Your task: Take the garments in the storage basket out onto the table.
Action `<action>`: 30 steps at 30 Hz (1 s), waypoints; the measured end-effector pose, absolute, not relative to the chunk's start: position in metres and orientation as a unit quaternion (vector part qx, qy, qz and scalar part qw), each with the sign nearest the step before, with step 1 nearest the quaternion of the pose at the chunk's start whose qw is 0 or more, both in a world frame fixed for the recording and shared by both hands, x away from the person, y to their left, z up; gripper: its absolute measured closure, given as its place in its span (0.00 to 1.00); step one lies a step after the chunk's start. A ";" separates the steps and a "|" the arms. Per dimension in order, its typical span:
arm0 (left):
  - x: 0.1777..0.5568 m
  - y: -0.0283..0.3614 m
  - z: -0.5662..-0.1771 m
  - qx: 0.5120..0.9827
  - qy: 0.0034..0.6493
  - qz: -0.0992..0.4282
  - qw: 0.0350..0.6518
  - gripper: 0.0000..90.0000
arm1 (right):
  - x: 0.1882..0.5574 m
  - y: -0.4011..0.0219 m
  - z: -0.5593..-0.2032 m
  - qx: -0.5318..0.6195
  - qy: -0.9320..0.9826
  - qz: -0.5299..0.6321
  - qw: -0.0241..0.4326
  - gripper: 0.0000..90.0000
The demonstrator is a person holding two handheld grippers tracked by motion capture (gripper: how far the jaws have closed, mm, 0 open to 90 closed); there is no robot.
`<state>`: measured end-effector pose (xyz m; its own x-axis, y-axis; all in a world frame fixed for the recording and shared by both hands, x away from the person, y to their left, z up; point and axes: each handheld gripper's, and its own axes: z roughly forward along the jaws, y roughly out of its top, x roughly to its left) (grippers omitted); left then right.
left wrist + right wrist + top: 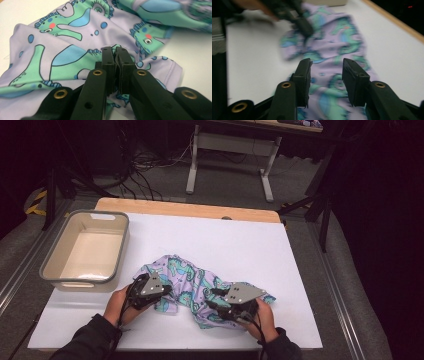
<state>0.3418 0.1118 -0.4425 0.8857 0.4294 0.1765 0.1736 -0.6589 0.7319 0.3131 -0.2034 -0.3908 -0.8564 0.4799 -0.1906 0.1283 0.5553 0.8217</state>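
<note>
A lilac cloth (192, 277) printed with green and blue dinosaurs lies crumpled on the white table top (240, 237), near its front edge. My left gripper (166, 296) is at the cloth's left end. In the left gripper view its jaws (115, 53) are pressed together on a fold of the cloth (70, 37). My right gripper (211, 301) hovers over the cloth's right end. In the right gripper view its jaws (327, 67) stand apart above the cloth (337, 37), with nothing pinched between them. Farther off, the left gripper (304, 27) shows blurred at the cloth's far end.
A grey-rimmed beige bin (119, 247) stands empty at the table's left edge. A wooden strip (190, 210) runs along the far edge. Bare white surface stretches behind and to the right of the cloth. Desk legs and cables lie on the floor beyond.
</note>
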 end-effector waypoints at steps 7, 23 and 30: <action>0.308 0.137 -0.455 0.908 0.162 0.139 0.360 0.96 | 0.345 -0.232 -0.389 0.246 0.845 0.400 0.256 0.57; 0.297 0.184 -0.466 0.889 0.230 0.131 0.373 0.96 | 0.388 -0.187 -0.418 0.260 0.876 0.354 0.201 0.45; 0.300 0.181 -0.466 0.890 0.226 0.135 0.373 0.96 | 0.412 -0.164 -0.441 0.267 0.892 0.327 0.161 0.44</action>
<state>0.3001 0.1813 -0.4665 0.8615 0.5027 0.0714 0.3011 -0.6191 0.7253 0.4121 -0.1638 -0.4411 -0.8053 0.5822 -0.1123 0.3718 0.6434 0.6692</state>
